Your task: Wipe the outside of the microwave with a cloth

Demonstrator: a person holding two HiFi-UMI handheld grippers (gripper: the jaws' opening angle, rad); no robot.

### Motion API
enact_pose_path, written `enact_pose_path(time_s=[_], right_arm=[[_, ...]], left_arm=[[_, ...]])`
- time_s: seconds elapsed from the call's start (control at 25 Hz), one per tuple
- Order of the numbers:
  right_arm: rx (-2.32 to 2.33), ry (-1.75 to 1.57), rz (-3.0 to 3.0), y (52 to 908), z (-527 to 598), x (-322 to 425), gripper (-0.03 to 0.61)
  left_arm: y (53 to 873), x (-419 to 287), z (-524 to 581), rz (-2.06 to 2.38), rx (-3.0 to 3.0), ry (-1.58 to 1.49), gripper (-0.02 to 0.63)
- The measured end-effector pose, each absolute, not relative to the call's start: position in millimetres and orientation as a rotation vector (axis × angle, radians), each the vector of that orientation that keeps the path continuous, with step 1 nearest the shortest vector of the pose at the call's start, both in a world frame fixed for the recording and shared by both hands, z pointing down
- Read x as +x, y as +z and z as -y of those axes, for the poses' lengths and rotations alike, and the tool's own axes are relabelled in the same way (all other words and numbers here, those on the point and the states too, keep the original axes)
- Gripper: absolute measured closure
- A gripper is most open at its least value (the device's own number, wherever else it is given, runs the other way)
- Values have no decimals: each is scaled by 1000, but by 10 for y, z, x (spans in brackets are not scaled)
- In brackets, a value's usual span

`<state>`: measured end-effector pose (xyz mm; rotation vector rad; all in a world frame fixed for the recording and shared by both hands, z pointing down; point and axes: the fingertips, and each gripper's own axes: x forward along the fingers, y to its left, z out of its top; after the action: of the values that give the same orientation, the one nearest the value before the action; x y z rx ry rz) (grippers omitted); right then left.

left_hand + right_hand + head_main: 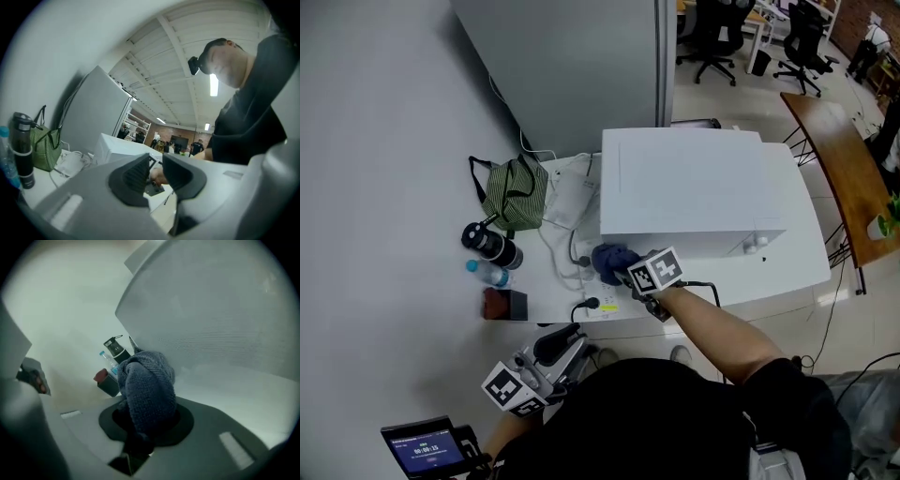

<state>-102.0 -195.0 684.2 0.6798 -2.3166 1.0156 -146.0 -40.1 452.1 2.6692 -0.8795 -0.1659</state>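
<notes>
My right hand-held gripper pinches the blue cloth against the near-left corner of the white microwave on the bench. My left hand-held gripper is held low beside the bench, jaws slightly apart and empty.

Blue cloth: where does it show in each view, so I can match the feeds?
Head view: blue cloth at picture centre, in the right gripper, at the white microwave's side.
Left gripper view: not in it.
Right gripper view: centre, clamped between the fingers.
Shared landmark: the black flask, in all three.
</notes>
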Motion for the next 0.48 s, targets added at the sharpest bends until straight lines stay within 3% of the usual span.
enact_pose_path(time_s=[0.24,0.48], right_arm=[[724,1362,2370,6743,2144,-1117,514],[962,1573,2368,6680,2128,74,514]], left_arm=[[4549,-1637,408,913,2650,-155,526],[4401,-1194,502,820,2696,-163,526]])
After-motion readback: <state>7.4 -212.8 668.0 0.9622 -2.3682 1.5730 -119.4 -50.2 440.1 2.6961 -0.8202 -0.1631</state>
